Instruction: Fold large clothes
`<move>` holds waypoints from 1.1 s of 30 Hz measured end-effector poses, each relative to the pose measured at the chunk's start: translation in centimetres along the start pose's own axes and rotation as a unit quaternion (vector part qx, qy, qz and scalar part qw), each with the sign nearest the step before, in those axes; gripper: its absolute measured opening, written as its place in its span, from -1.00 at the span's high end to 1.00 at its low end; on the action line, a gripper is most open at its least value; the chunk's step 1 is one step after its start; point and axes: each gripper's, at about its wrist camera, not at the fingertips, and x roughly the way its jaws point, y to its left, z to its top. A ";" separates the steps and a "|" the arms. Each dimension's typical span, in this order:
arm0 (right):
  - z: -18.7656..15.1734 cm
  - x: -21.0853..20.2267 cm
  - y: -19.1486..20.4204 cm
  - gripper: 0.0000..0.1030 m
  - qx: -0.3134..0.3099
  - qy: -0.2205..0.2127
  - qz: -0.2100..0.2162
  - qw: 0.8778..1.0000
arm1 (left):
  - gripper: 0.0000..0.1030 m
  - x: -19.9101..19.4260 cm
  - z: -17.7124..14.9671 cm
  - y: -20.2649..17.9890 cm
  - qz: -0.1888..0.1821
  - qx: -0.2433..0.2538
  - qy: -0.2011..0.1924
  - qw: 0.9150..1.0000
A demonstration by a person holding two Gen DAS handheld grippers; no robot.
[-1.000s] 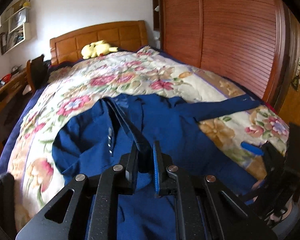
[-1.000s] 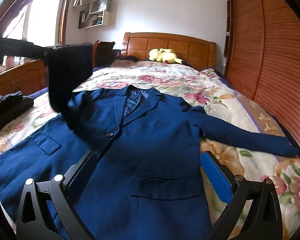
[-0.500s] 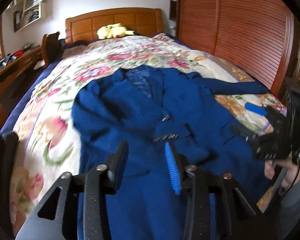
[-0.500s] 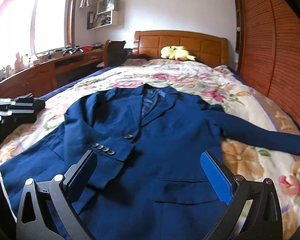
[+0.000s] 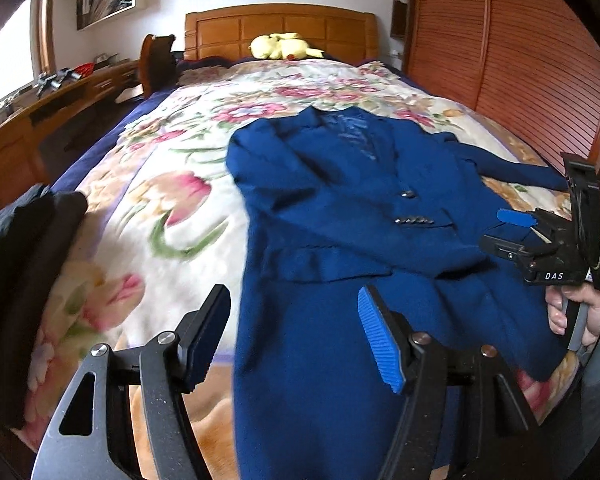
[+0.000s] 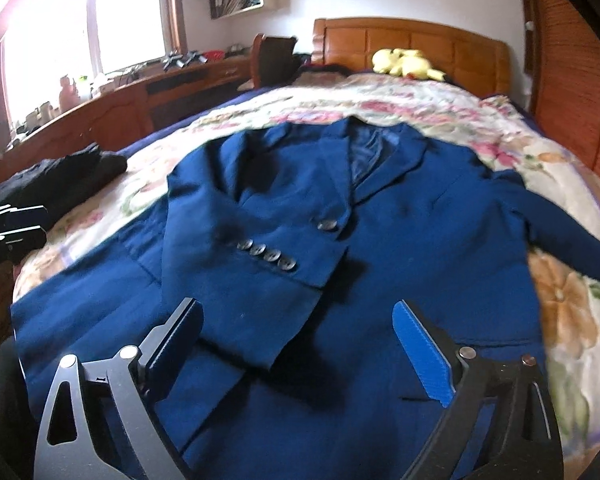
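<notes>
1. Jacket (image 6: 380,264), navy, lay face up on the floral bedspread (image 5: 172,184); we saw one sleeve (image 6: 260,264) folded across its front.
2. Left claw (image 5: 296,336) was opening above the hem, nothing between its pads.
3. Right claw (image 6: 300,352) stood wide, closing slightly, gripping nothing.

both wrist views low over the bed's (image 5: 148,216) foot — toward the headboard (image 6: 416,46)

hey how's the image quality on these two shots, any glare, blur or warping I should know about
Right wrist view: window blown out white, blue jacket softly smeared, right claw sharp. Left wrist view: floral blanket and jacket edges motion-blurred, left claw crisp. Both: fisheye bends the headboard and corners go dark.
</notes>
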 end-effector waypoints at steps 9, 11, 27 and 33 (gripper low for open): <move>0.0 2.1 -0.6 0.15 -0.001 0.053 0.056 0.997 | -0.31 0.2 -1.6 1.5 0.006 -0.009 0.008 1.000; 0.1 2.0 -0.7 0.35 -0.004 0.052 0.061 0.997 | -0.31 0.1 -1.7 1.5 0.006 -0.009 0.008 1.000; -0.1 -5.8 -2.8 0.89 0.011 -0.086 0.040 0.995 | -0.31 0.0 -0.6 -2.0 -0.007 0.016 -0.002 1.000; -1.8 -9.0 -3.9 0.89 0.016 -0.124 -0.008 0.992 | -0.31 0.0 0.0 -3.7 -0.012 0.030 -0.010 0.999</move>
